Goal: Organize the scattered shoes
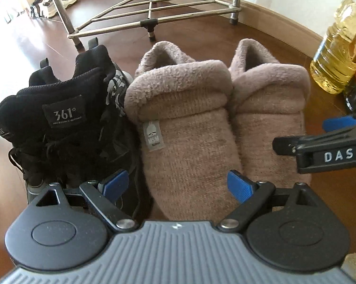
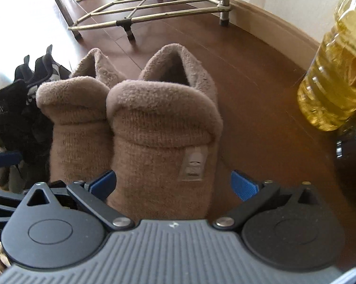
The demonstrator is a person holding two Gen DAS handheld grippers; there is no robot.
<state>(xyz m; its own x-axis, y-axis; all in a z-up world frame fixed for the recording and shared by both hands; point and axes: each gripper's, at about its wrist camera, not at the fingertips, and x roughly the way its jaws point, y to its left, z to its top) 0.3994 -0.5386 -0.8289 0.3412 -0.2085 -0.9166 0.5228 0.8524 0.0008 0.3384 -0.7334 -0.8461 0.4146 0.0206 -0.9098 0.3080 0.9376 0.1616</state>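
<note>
The dark brown wooden floor [image 1: 201,35] is seen carrying a chrome metal rack [image 1: 152,11] near the skirting board, with a clear plastic bottle of yellow oil [image 1: 341,47] to the right. Two taupe fleece-lined knitted slippers [image 1: 189,127] are set side by side, touching, toes toward the cameras, and a pair of black lace-up sneakers [image 1: 67,123] is pressed against their left. The left tool [image 1: 181,185] is held wide open astride the left slipper's toe, nothing gripped. The right tool [image 2: 173,185] is likewise spread open around the right slipper's toe.
</note>
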